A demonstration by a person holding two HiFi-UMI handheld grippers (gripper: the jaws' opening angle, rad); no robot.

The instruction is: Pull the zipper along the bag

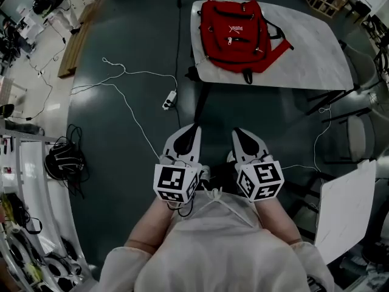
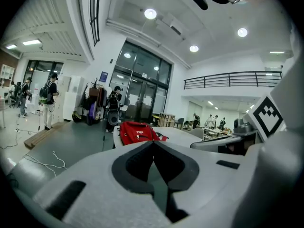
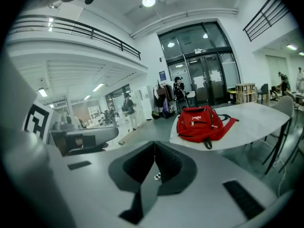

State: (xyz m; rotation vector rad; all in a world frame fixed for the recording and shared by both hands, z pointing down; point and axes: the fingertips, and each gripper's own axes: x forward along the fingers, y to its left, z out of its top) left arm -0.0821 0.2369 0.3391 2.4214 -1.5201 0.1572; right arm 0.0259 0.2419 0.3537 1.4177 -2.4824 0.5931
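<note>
1. In your left gripper view, the left gripper (image 2: 153,145) hides the red bag's (image 2: 137,131) lower edge.
2. In both gripper views, its zipper is too small to make out.

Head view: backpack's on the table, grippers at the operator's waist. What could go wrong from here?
1. The white cable and power strip lie across the path to the table: possible trip or snag.
2. The red backpack lies loose, so pulling its zipper one-handed may drag it.
3. The left gripper and right gripper are both shut and must open before pinching a pull.
</note>
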